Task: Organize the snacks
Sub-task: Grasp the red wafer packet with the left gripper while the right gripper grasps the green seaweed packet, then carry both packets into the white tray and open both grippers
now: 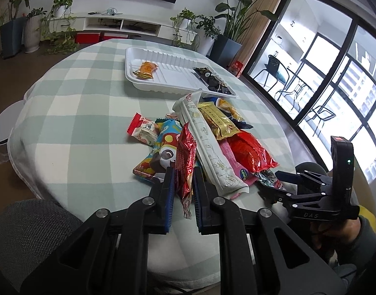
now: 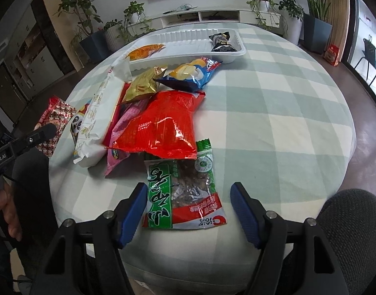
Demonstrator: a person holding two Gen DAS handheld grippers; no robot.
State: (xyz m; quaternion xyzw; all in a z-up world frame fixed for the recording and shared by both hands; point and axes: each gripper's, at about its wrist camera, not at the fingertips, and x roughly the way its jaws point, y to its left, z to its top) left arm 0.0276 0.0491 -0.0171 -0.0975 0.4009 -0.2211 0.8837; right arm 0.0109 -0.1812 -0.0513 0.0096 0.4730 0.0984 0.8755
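Your left tongs (image 1: 184, 189) are clamped on the crinkly red foil snack packet (image 1: 185, 157) at the pile's near edge on the checked table (image 1: 77, 123). Your right tongs (image 2: 188, 209) gape wide around the green-labelled clear packet (image 2: 183, 191).

left hand-held gripper (image 1: 184, 184): pinching red foil packet (image 1: 185, 157) | snack pile (image 1: 212, 137): worktop (image 1: 77, 113) centre | white tray (image 1: 168, 73): 12 o'clock, holds orange packet (image 1: 145, 70), dark packet (image 1: 212, 80)
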